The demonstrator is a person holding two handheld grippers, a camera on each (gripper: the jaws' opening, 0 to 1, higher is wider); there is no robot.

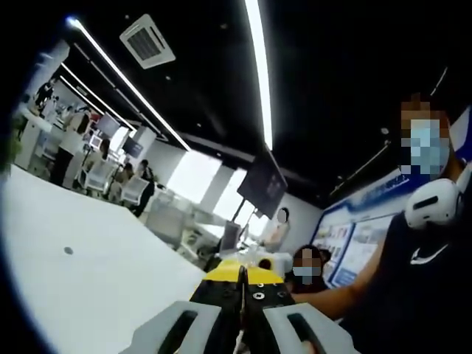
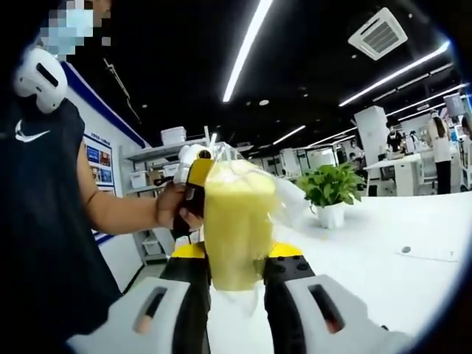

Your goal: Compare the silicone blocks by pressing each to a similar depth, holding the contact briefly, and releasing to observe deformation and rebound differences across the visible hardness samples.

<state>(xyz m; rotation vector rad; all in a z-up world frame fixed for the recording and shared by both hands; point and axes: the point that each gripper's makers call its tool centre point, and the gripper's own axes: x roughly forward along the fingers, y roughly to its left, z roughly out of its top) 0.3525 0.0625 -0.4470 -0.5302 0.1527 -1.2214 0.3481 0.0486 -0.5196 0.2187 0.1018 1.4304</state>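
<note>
A pale yellow silicone block (image 2: 234,214), wrapped in a clear plastic bag, stands upright between the jaws of my right gripper (image 2: 236,257), which is shut on its lower half. The bag's loose top sticks up above the block. Just left of the block's top, a person's hand holds my left gripper (image 2: 196,175). In the left gripper view my left gripper (image 1: 242,291) has its yellow-tipped jaws pressed together, with nothing visible between them, and points out over the edge of the white table (image 1: 88,273).
The white table (image 2: 391,258) carries a potted plant (image 2: 332,195) and a small dark mark (image 2: 404,249). The person holding the grippers, in a dark sleeveless shirt (image 1: 420,295), stands close. Another person (image 1: 306,267) sits behind, with desks and shelves beyond.
</note>
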